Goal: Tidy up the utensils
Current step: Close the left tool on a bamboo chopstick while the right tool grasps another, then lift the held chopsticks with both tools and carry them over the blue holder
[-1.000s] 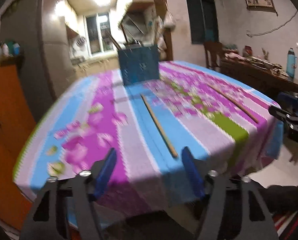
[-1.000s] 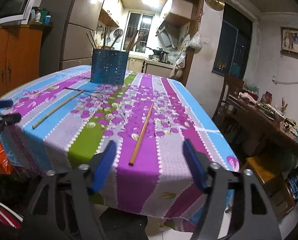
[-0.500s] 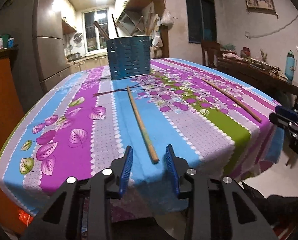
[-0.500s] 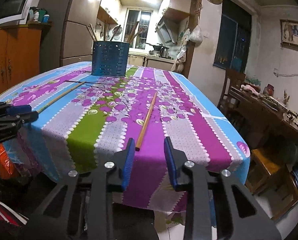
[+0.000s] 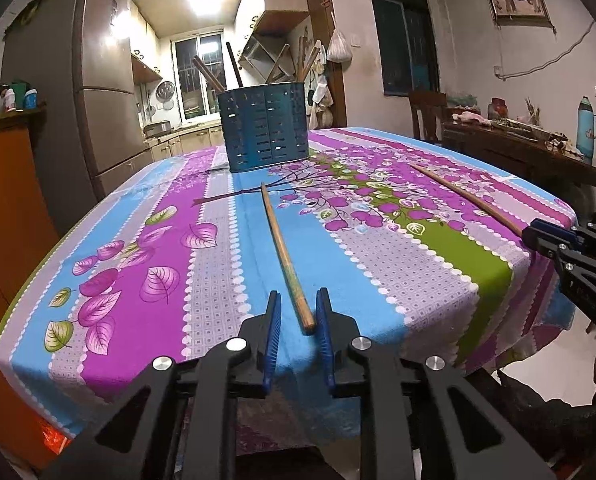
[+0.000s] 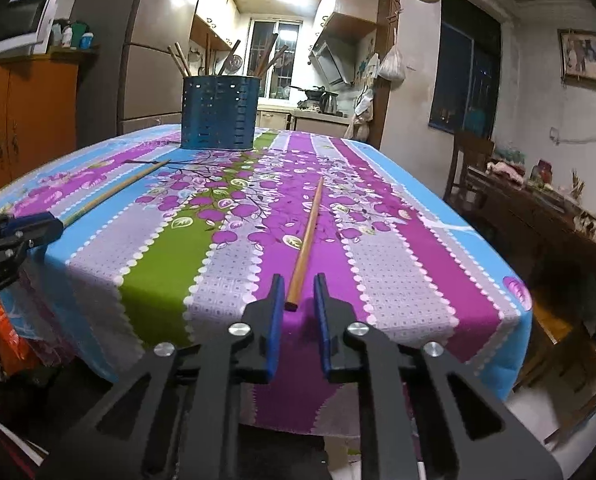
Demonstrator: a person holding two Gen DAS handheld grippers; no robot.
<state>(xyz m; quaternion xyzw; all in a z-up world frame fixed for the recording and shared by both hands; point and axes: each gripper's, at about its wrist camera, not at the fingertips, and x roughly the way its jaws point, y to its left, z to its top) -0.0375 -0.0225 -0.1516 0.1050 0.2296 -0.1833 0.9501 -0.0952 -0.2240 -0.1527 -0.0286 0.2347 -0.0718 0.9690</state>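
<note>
Left gripper [image 5: 299, 314] and right gripper [image 6: 296, 293] each straddle a chopstick [image 5: 286, 259] end. Jaws narrowly spread, not yet pinching, positioned for pickup toward the holder [image 5: 264, 127].

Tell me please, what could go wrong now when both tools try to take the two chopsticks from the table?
1. Each tool, left and right, straddles only the very end of its chopstick, with gaps still showing. Such an end grip may let the stick pivot or slip.
2. Both sticks lie flat on the tablecloth, so closing fingers might pinch the cloth and drag it.
3. The blue holder already contains utensils, so insertion may jam.
</note>
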